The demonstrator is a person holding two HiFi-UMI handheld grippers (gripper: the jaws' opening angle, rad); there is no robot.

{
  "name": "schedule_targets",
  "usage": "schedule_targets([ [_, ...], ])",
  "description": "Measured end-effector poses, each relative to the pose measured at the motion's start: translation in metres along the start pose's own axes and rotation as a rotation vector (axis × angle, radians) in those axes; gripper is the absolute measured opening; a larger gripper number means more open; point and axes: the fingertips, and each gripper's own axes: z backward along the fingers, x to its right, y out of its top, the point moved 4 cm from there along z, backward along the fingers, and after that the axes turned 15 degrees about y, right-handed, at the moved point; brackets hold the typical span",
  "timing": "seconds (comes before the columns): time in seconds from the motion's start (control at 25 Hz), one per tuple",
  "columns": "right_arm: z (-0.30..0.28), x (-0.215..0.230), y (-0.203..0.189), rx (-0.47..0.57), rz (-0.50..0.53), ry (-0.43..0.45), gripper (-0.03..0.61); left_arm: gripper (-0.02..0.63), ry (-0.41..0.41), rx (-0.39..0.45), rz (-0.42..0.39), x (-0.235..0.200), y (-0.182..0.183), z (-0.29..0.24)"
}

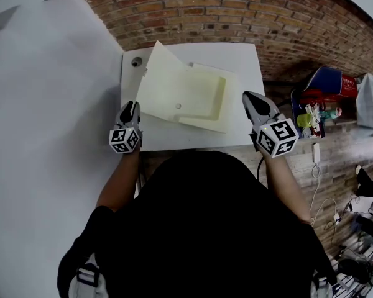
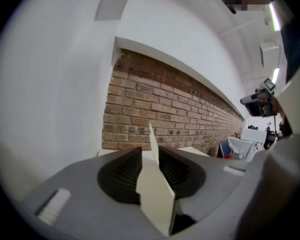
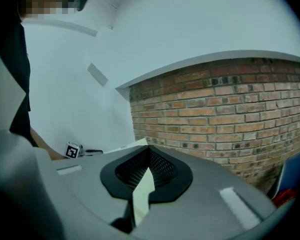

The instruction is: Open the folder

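Observation:
A pale yellow folder (image 1: 202, 98) lies on the white table (image 1: 193, 143). Its cover (image 1: 161, 82) is raised at the left and tilts up to a peak at the back. My left gripper (image 1: 130, 107) is at the cover's near left corner. In the left gripper view the cover (image 2: 155, 194) stands on edge between the jaws of my left gripper (image 2: 150, 147), whose pads stand slightly apart from it. My right gripper (image 1: 247, 98) is at the folder's right edge. In the right gripper view my right gripper (image 3: 147, 146) is shut on a strip of the folder (image 3: 141, 194).
A round cable hole (image 1: 136, 61) sits in the table's back left corner. A brick wall (image 1: 236, 11) runs behind the table and a white wall (image 1: 43, 104) along its left. Blue and red items (image 1: 326, 85) and cables (image 1: 320, 185) crowd the right.

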Motion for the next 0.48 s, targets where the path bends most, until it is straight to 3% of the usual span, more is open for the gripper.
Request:
schedule_targets([
  [0.48, -0.005, 0.001, 0.006, 0.008, 0.006, 0.013, -0.003, 0.061, -0.122, 0.217, -0.014, 0.045, 0.107, 0.003],
])
